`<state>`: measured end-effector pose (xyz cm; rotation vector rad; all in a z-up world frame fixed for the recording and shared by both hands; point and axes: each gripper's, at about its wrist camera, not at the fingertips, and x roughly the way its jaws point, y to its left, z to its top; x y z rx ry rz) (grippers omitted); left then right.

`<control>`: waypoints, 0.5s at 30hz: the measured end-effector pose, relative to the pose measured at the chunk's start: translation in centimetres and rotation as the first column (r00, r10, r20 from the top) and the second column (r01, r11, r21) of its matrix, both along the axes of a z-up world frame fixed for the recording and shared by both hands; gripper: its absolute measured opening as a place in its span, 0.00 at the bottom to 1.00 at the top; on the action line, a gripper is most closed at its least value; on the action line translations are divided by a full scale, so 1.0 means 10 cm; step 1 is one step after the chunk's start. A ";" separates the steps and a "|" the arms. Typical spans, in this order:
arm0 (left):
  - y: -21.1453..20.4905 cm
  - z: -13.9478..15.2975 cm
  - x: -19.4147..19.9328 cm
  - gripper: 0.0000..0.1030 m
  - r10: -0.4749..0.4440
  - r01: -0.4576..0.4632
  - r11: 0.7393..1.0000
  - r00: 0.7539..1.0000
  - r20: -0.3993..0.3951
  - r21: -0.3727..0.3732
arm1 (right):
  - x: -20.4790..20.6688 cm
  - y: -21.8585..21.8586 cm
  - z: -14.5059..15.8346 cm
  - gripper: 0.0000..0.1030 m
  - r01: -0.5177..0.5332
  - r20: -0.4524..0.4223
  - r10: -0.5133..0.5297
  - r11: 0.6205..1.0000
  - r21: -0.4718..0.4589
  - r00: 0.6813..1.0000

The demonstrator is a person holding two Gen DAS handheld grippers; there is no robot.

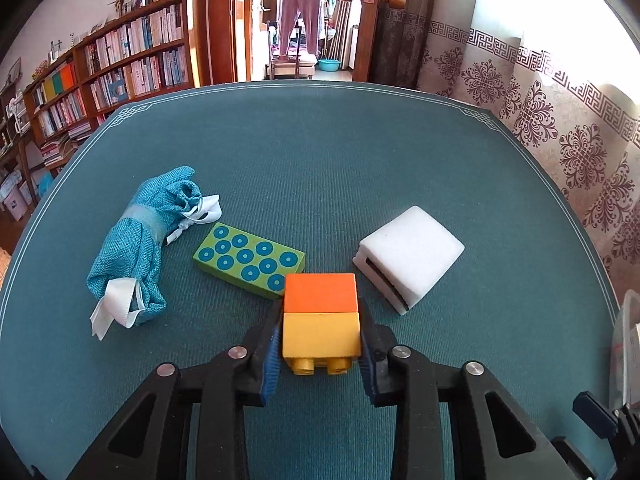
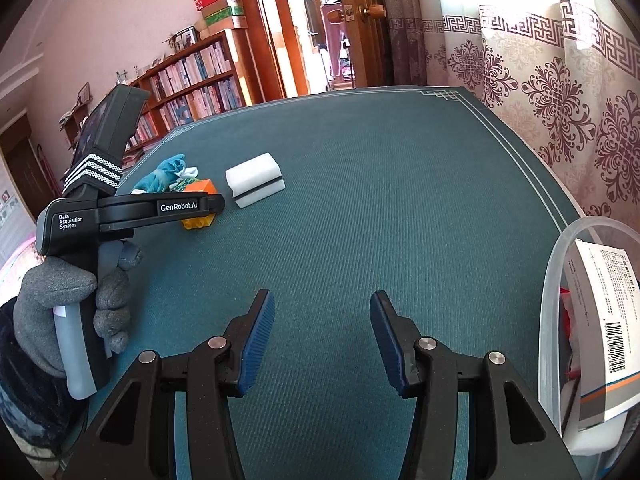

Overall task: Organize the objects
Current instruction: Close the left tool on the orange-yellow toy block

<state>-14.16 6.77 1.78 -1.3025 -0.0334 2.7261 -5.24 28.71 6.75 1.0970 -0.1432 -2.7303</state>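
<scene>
Nearest, the left gripper (image 1: pixel 320 344) is clamping a yellow-and-orange toy block (image 1: pixel 320 320) that is sitting on the teal tablecloth (image 1: pixel 360 168); this looks like the grasping step. The right gripper (image 2: pixel 322 336) is hovering open and empty beside a clear plastic bin (image 2: pixel 560 280). Farther out are lying a green dotted block (image 1: pixel 248 264), a white sponge (image 1: pixel 412 252) and a blue pouch (image 1: pixel 140 248). Next probably comes lifting the block toward the bin.
</scene>
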 end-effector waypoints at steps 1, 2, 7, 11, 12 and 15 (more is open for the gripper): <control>0.00 0.01 0.01 0.32 -0.002 0.002 1.000 1.000 0.000 0.005 | -0.01 0.00 -0.01 0.50 -0.001 0.001 0.001 1.000 0.000 1.000; -0.01 0.02 0.03 0.32 -0.005 0.005 1.000 1.000 -0.002 0.007 | -0.01 -0.01 -0.01 0.50 -0.002 0.002 0.002 1.000 0.000 1.000; -0.03 0.07 0.20 0.32 -0.038 0.038 0.999 0.999 -0.016 0.008 | -0.04 -0.03 -0.02 0.50 -0.005 0.006 0.005 1.000 0.002 1.000; -0.09 0.11 0.37 0.32 -0.053 0.053 0.999 0.998 -0.029 0.007 | -0.05 -0.08 -0.01 0.50 -0.013 0.003 0.013 1.000 0.003 1.000; -0.12 0.12 0.41 0.32 -0.052 0.052 0.999 0.998 -0.032 0.009 | -0.06 -0.10 -0.01 0.50 -0.018 0.004 0.018 1.000 0.003 1.000; -0.25 0.15 0.52 0.32 -0.034 0.034 0.999 0.998 -0.048 0.004 | -0.10 -0.19 0.01 0.50 -0.039 0.001 0.039 0.999 0.005 0.999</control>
